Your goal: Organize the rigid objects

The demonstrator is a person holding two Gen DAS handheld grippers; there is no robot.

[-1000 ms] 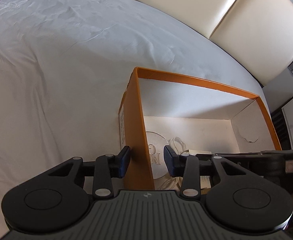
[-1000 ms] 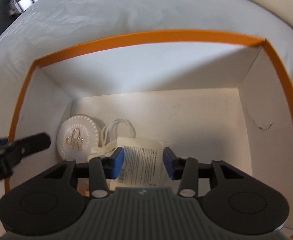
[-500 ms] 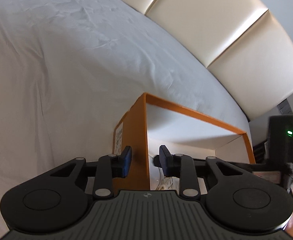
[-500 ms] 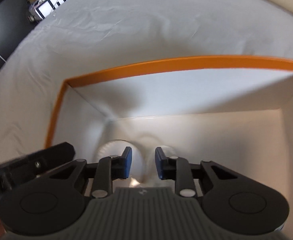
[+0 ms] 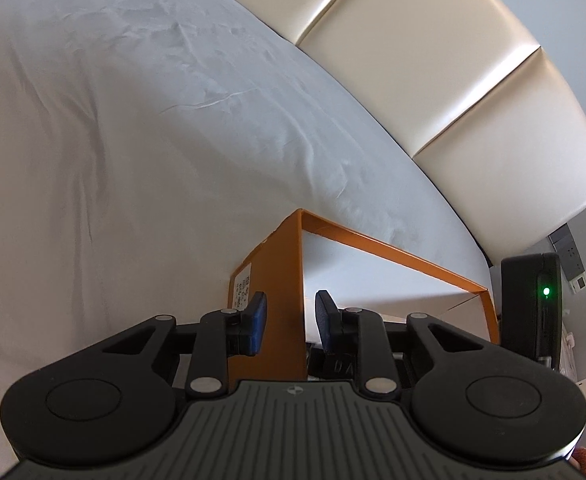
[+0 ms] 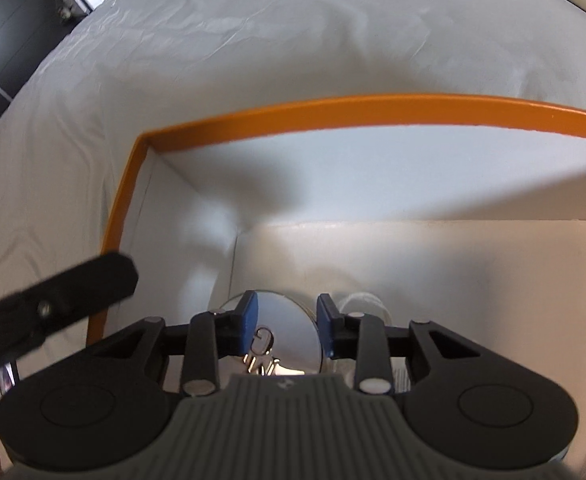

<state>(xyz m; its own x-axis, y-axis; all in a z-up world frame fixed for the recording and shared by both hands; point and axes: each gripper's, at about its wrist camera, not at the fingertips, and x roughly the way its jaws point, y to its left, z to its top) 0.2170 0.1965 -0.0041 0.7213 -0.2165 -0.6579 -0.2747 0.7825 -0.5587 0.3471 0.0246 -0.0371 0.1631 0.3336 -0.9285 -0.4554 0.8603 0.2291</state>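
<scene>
An orange box (image 5: pixel 285 280) with a white inside stands on the bed. My left gripper (image 5: pixel 291 322) straddles its left wall, one blue pad outside and one inside, shut on that wall. In the right wrist view the box rim (image 6: pixel 333 110) frames the floor, where a round silvery disc (image 6: pixel 293 340) with a metal logo lies in the left corner. My right gripper (image 6: pixel 287 320) hangs just above the disc with its jaws opening, and the pads do not press on it. A white cord (image 6: pixel 367 300) lies beside the disc. The left gripper's finger (image 6: pixel 53 300) shows at the box's left wall.
A white bed sheet (image 5: pixel 133 140) surrounds the box. A cream padded headboard (image 5: pixel 433 60) runs behind it. The right gripper's black body with a green light (image 5: pixel 533 304) sits at the box's right end. Dark furniture (image 6: pixel 9 40) stands past the bed.
My left gripper has closed on the box's left wall and rolled a little. My right gripper has moved left inside the box, from over a paper label to over the disc.
</scene>
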